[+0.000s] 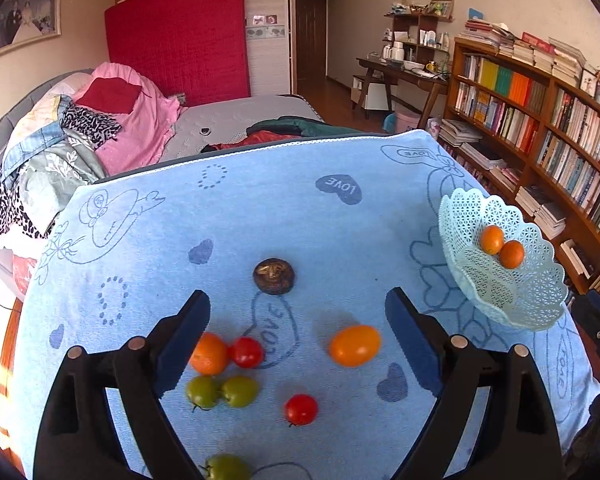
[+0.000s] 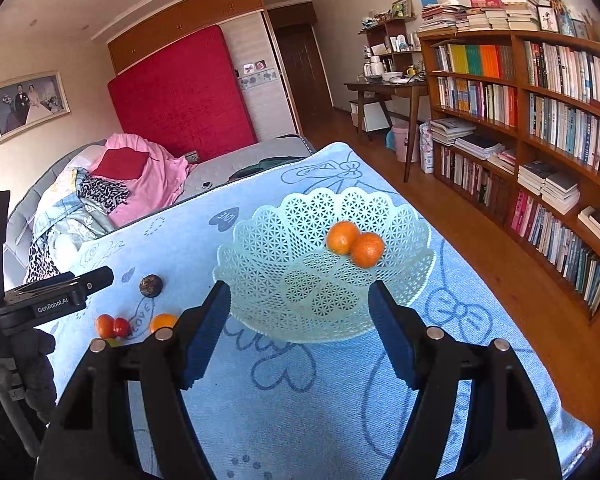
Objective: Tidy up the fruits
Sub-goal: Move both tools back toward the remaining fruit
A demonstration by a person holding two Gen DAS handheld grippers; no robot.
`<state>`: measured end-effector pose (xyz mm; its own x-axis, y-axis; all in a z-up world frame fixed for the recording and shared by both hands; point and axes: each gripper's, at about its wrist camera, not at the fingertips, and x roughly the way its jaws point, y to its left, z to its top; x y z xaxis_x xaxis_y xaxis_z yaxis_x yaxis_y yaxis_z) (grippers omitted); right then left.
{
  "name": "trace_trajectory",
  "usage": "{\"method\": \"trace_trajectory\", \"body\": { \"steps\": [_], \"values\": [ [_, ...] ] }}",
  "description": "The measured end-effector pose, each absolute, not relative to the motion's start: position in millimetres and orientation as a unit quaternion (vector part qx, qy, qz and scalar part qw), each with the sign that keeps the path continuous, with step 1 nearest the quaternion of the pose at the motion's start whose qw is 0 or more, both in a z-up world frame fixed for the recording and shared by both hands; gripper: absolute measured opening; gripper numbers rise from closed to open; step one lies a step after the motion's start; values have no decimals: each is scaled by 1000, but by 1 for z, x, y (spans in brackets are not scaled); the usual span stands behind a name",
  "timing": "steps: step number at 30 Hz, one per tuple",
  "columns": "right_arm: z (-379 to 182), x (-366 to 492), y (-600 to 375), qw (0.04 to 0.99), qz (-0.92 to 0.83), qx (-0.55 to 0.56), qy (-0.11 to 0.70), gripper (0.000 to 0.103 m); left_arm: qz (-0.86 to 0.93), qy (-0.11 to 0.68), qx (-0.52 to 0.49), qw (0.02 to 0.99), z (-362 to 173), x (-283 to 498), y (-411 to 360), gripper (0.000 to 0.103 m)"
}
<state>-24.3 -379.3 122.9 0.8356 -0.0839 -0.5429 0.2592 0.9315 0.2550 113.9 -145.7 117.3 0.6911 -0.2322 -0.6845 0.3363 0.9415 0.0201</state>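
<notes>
A pale green lattice basket (image 2: 300,300) stands on the blue cloth and holds two oranges (image 2: 356,243); it also shows at the right of the left wrist view (image 1: 512,304). My left gripper (image 1: 298,304) is open and empty above loose fruit: an orange kumquat (image 1: 355,345), an orange (image 1: 209,354), two red tomatoes (image 1: 246,352) (image 1: 301,409), green tomatoes (image 1: 220,391) and a dark brown fruit (image 1: 274,276). My right gripper (image 2: 300,294) is open and empty, its jaws either side of the basket's near rim.
The table under the blue cloth (image 1: 260,208) stands beside a bed with piled bedding (image 1: 80,140). Bookshelves (image 2: 540,120) line the right wall. The left gripper's body (image 2: 52,300) shows at the left of the right wrist view.
</notes>
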Motion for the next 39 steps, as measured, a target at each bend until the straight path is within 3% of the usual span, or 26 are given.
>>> {"method": "trace_trajectory", "body": {
  "steps": [12,24,27,39],
  "values": [
    [111,-8,-333,938,-54,149,309,73,-90,404,49,909,81,135,-62,89],
    [93,1,-308,929,-34,136,343,73,-84,439,57,893,44,152,-58,90],
    [90,3,-305,928,-30,135,347,73,-88,439,42,893,41,154,-49,95],
    [80,11,-292,922,-12,130,363,73,17,418,-7,908,53,158,3,97]
  ]
}}
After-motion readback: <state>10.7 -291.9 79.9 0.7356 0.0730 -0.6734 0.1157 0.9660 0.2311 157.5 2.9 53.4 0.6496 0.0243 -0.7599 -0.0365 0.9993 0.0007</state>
